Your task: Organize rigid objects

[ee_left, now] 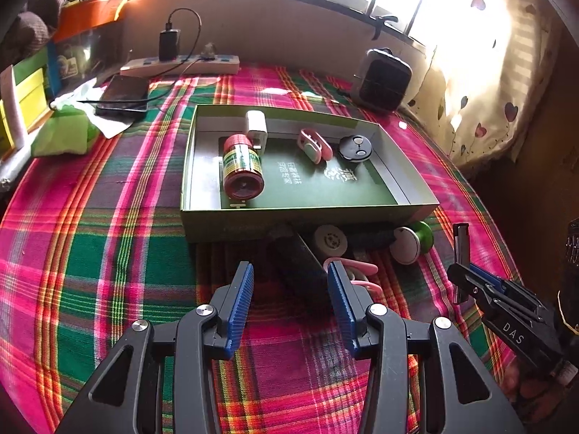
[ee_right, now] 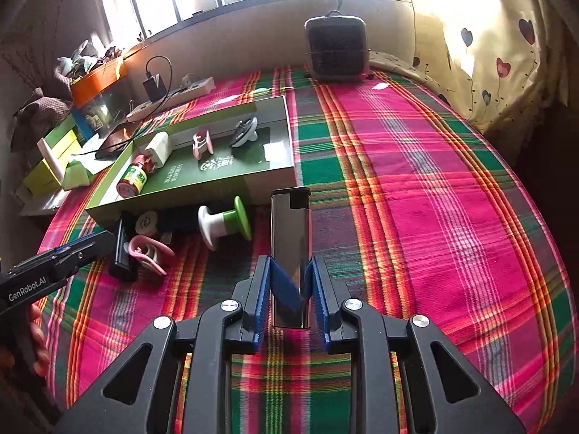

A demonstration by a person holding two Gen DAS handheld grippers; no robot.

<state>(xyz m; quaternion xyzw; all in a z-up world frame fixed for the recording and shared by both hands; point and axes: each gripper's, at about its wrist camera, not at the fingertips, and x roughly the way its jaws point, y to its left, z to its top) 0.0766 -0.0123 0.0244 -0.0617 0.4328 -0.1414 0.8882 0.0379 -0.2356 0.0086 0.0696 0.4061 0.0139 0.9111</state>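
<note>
**Now: right claw clamps a lighter, left claw open over the pile**

Right claw point(ee_right: 290, 285) reaches forward, low over the plaid cloth point(ee_right: 416, 181), its blue pads point(ee_right: 262, 300) clamped on the lower part of a chrome lighter point(ee_right: 290, 242). The lighter's long axis runs along the fingers, its black cap pointing away toward the window. Left claw point(ee_left: 289, 293) hovers with fingers apart above a black bar point(ee_left: 298, 267) that lies lengthwise between them, one end toward the green box point(ee_left: 253, 218). Beside the bar lie a pink clip point(ee_left: 356, 271), a white disc point(ee_left: 330, 243) and a green-and-white spool point(ee_left: 412, 244), all close to the box's near wall. Inside the box a red bottle point(ee_left: 241, 166) lies on its side, base toward the camera, next to a white charger point(ee_left: 256, 127), a second pink clip point(ee_left: 314, 144) and a round black part point(ee_left: 355, 147). Chinese characters are printed on the box floor, too small to read. The grippers bear "DAS" point(ee_left: 514, 332) and "GenRobot.AI" point(ee_right: 27, 291).
</note>
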